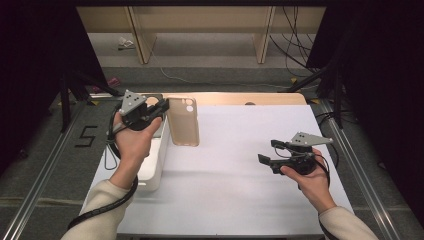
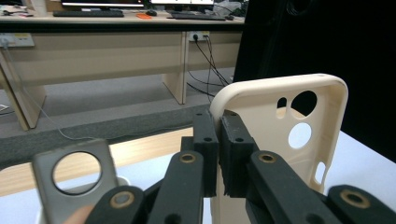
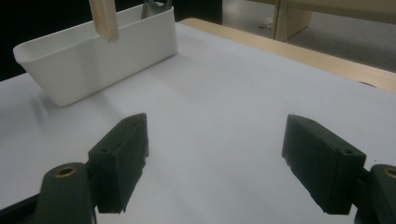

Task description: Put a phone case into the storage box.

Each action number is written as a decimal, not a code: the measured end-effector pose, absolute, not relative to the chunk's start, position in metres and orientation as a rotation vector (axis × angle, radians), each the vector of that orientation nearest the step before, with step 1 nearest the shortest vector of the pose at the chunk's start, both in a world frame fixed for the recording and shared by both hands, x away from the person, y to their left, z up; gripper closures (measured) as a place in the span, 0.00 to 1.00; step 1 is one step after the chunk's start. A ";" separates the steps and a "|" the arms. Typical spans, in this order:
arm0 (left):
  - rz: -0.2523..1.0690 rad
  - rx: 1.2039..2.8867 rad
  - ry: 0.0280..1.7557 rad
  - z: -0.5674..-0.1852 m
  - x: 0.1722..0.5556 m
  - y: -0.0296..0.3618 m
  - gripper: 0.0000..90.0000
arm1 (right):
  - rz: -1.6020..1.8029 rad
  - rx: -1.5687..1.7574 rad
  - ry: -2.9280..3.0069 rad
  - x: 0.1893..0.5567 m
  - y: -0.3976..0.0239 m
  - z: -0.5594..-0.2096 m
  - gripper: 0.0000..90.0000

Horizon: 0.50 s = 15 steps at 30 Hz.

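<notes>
the left gripper [image 2: 218,140] has its two black jaws pressed together on the side rim of a beige plastic phone case [image 2: 285,135], pinching that thin wall between the pads. the case stands upright beyond the jaws, its hollow inside facing the left gripper view, with round camera cut-outs near its upper end. in the high view the left gripper [image 1: 161,109] holds the case [image 1: 183,122] lifted above the table, just beside and above a white rectangular plastic bin [image 1: 156,170] that sits at the table's left edge. the right gripper [image 3: 215,163] has its jaws spread wide with nothing between them, over the bare white table surface [image 3: 224,102]. in the high view the right gripper [image 1: 270,152] hangs over the right part of the table, well apart from the case. a black "5" [image 1: 86,136] is marked on the grey floor left of the table.
</notes>
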State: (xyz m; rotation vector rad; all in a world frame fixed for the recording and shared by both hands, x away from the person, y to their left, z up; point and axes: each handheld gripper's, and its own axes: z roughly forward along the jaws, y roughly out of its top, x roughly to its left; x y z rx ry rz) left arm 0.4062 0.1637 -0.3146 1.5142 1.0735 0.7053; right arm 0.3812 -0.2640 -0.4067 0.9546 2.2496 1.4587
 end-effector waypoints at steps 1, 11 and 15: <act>0.708 1.512 1.078 -0.313 0.407 0.167 0.95 | 1.457 0.956 2.249 0.381 -0.265 -0.407 0.26; 0.742 1.501 1.109 -0.303 0.415 0.192 0.95 | 1.453 0.962 2.246 0.381 -0.265 -0.407 0.26; 0.754 1.504 1.116 -0.302 0.418 0.201 0.95 | 1.452 0.963 2.249 0.381 -0.265 -0.407 0.26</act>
